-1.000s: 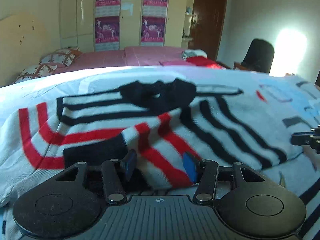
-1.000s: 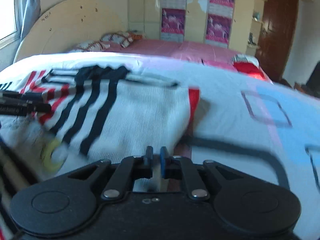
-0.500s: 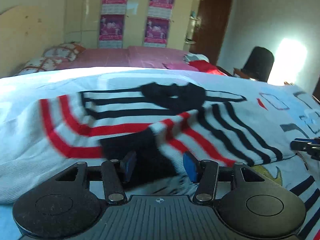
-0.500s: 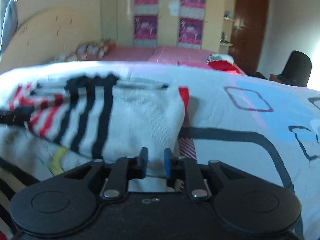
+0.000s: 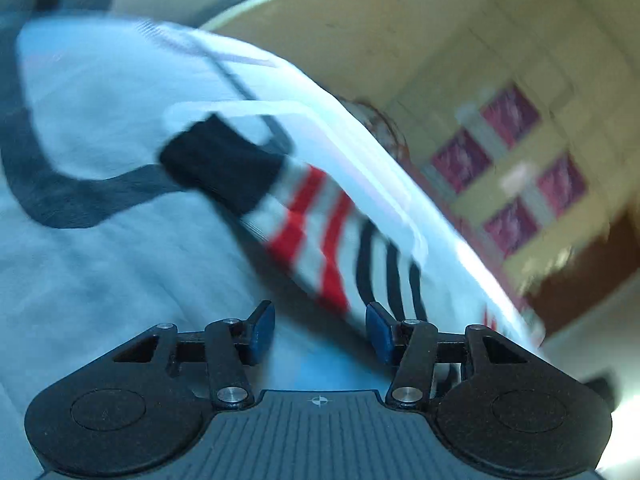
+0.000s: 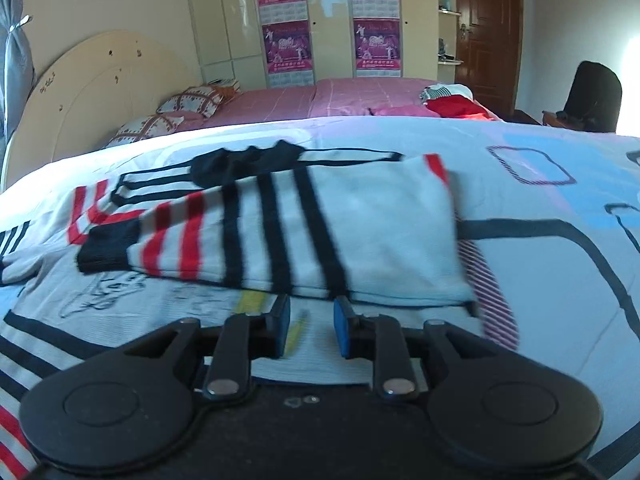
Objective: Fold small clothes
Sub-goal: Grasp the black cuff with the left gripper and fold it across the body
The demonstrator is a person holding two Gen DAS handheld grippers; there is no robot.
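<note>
Lying folded mid-bed: striped sweater (image 6: 280, 232) | standing apart, gripping nothing: left gripper (image 5: 320, 330); right gripper (image 6: 307, 326), jaws just opening | risking: cuff (image 6: 106, 248) unfolding, being unpinned

Both wrist views look low across the bed (image 6: 520, 240), close over the striped sweater (image 6: 280, 232); the left view is tilted.

Both tongs (image 5: 320, 330) (image 6: 307, 326) parted, empty
</note>
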